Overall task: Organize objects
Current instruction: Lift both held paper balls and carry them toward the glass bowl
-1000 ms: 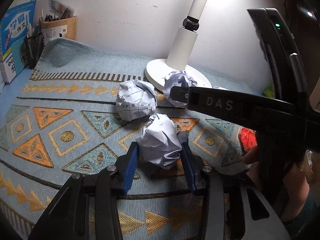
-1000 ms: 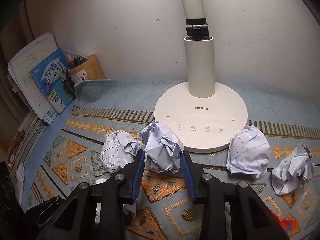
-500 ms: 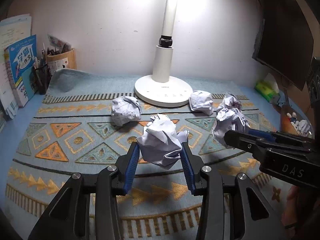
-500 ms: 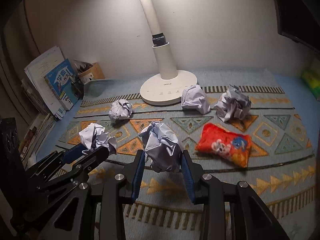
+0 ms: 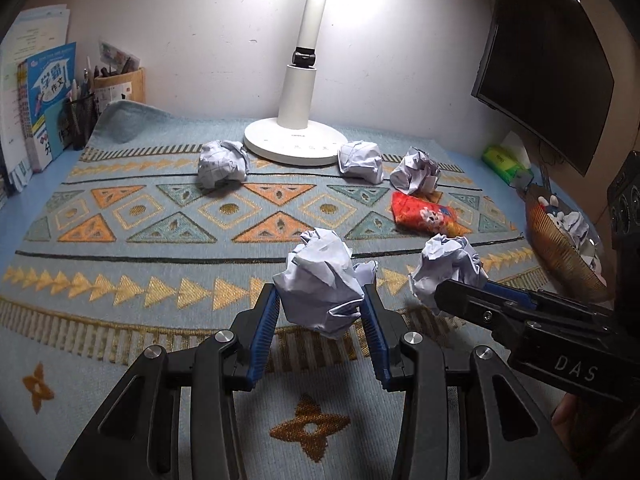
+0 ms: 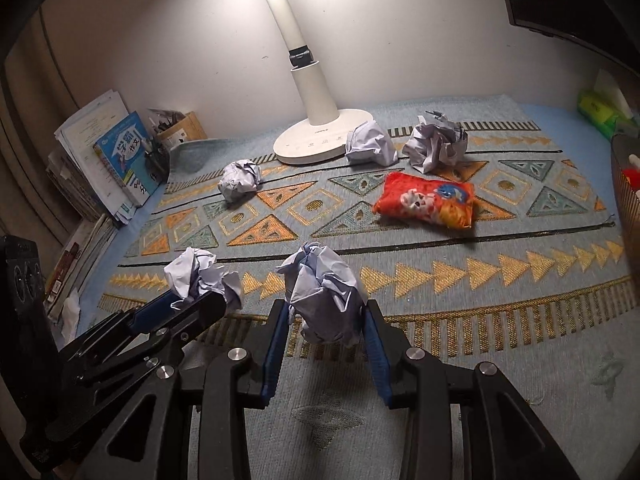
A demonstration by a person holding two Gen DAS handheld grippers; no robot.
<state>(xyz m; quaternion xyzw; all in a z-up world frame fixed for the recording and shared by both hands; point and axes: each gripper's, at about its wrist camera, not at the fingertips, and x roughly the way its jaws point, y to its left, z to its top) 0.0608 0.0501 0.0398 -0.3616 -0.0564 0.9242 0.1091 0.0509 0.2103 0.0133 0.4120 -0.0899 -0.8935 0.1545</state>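
1. Both grippers have drawn back from the lamp (image 5: 298, 128) since a second ago: then each paper ball was being carried close to the lamp base, and now we see the whole patterned mat (image 5: 120, 216) spread out ahead, with the balls riding clear above its near edge.
2. Our left gripper (image 5: 320, 320) is closed snugly on a paper ball (image 5: 320, 280), the blue pads pressing its two sides; the ball sits at twelve o'clock from the gripper, right between the fingertips.
3. Our right gripper (image 6: 326, 320) has a narrow hold on a second paper ball (image 6: 324, 296), likewise dead ahead at twelve o'clock between the pads. In the left wrist view this gripper lies at about three o'clock from the left one.
4. We judge the step in hand to be the carry: two balls picked up, not yet dropped off.
5. A brown basket (image 5: 560, 248) stands at the surface's edge, at about two o'clock in the left view, already holding crumpled paper. The next move likely calls for swinging both grippers over it and letting go above its rim.
6. Three more paper balls remain near the lamp base, and a red snack bag (image 6: 426, 204) lies at one o'clock in the right view.
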